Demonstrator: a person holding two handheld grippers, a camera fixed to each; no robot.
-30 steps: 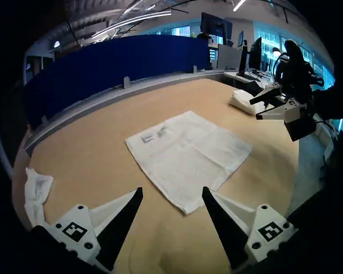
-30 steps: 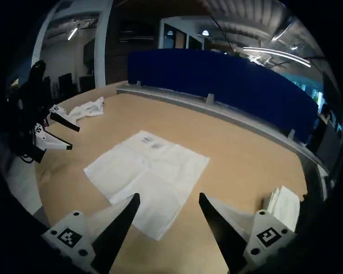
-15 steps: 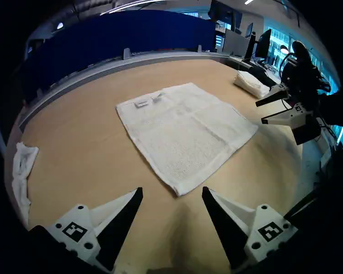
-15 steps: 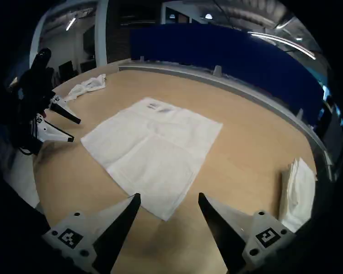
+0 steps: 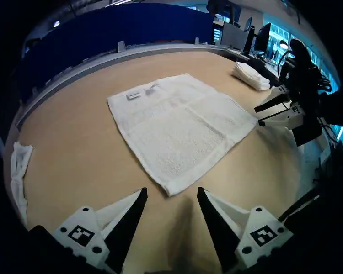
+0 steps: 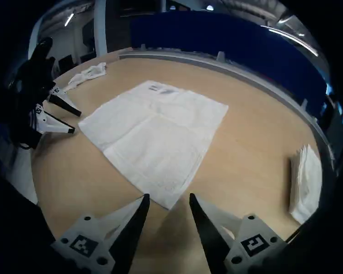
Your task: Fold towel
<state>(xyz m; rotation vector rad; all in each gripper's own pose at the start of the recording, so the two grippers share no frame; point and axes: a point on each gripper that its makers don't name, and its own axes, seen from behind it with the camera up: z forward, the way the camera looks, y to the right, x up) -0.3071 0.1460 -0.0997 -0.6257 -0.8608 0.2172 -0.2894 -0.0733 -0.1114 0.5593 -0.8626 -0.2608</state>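
Shows white towel [image 5: 180, 123] spread flat on wooden table [image 5: 80, 150], roughly square without clear long axis, one corner aimed between parted fingers of left gripper [image 5: 171, 189], another between those of right gripper [image 6: 168, 195], far-edge tags [image 5: 142, 92] too tiny to read.

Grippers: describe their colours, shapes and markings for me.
The left gripper and right gripper match: two tapering pointed fingers, black on the inner faces, on white bodies with screw holes. Each finger base carries a square black-and-white fiducial tag. Seen from afar, each rides on a bulky black mount with dark cables.
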